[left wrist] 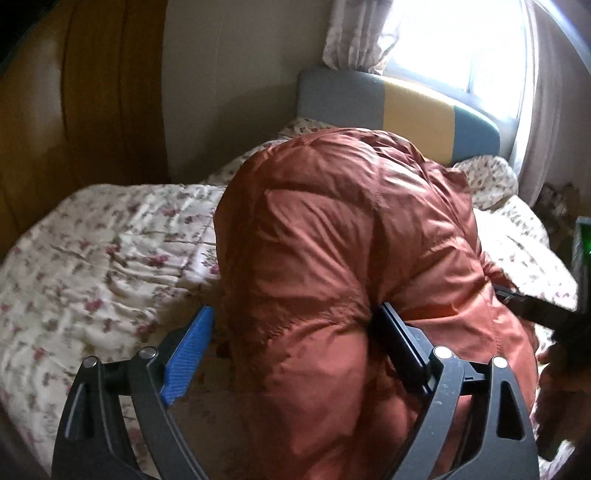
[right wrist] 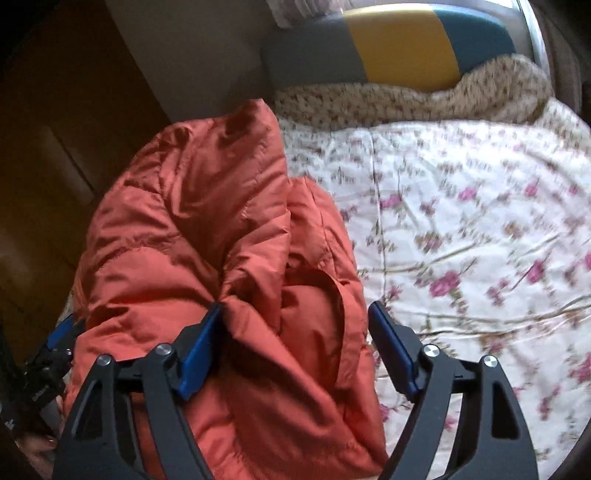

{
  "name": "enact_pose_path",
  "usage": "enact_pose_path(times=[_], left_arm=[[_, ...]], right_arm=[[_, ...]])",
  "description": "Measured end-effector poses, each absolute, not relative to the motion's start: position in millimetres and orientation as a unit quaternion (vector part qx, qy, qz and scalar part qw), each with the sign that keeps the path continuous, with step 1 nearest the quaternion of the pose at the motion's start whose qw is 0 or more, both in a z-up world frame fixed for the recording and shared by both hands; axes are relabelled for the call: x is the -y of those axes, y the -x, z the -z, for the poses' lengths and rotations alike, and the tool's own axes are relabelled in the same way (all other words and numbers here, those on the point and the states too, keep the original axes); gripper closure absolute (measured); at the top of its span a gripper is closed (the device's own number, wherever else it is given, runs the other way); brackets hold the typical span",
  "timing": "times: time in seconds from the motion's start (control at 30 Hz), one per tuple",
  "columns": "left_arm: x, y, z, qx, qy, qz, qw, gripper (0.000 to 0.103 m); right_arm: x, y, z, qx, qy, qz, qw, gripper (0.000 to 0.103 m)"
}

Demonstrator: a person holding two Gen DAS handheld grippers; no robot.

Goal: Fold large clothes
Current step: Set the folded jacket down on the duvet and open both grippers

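Note:
A puffy rust-orange down jacket (left wrist: 351, 240) lies bunched on the floral bedspread (left wrist: 92, 258). My left gripper (left wrist: 295, 325) is wide open with a thick fold of the jacket bulging between its jaws; the right pad (left wrist: 399, 336) presses against the fabric, the blue left pad (left wrist: 188, 354) stands clear of it. In the right wrist view the jacket (right wrist: 192, 229) fills the left side. My right gripper (right wrist: 295, 332) is wide open around a jacket fold, its left pad (right wrist: 201, 354) touching the fabric. The other gripper shows at each view's edge (left wrist: 546, 314), (right wrist: 55, 343).
A grey, yellow and teal headboard (left wrist: 399, 103) stands at the bed's far end below a bright window with curtains (left wrist: 362, 33). A wooden wardrobe (left wrist: 74, 92) stands left of the bed. Floral bedspread (right wrist: 461, 221) stretches to the jacket's right.

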State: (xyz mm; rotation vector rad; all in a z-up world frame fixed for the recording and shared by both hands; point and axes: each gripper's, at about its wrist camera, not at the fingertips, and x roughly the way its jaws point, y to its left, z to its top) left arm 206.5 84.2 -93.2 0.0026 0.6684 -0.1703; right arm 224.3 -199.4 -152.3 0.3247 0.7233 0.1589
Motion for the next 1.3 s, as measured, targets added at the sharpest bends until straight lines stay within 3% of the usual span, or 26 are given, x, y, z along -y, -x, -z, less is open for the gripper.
enact_pose_path(times=[0.2,0.33,0.53,0.7,0.97,1.3], left_arm=[[-84,-207,77,-0.342,0.007,0.062,0.938,0.015],[-79,-223,63,-0.345,0.018,0.047,0.937,0.015],[-64,-260,57,-0.345,-0.001,0.027,0.938,0.011],[-60,-280,69,-0.364,0.016,0.044,0.93,0.01],[-48,-290,91,-0.371,0.009,0.043,0.927,0.008],[-54,-260,81,-0.36,0.013,0.028,0.932,0.003]], right_arm=[[189,-215,101,-0.262,-0.148,-0.055,0.952,0.024],[166,-233,87,-0.27,-0.116,-0.063,0.954,0.023],[141,-280,118,-0.322,-0.063,-0.024,0.944,0.022],[158,-300,160,-0.361,-0.114,-0.003,0.925,0.021],[165,-308,185,-0.361,-0.113,-0.005,0.926,0.019],[170,-264,149,-0.342,-0.122,-0.018,0.932,0.016]])
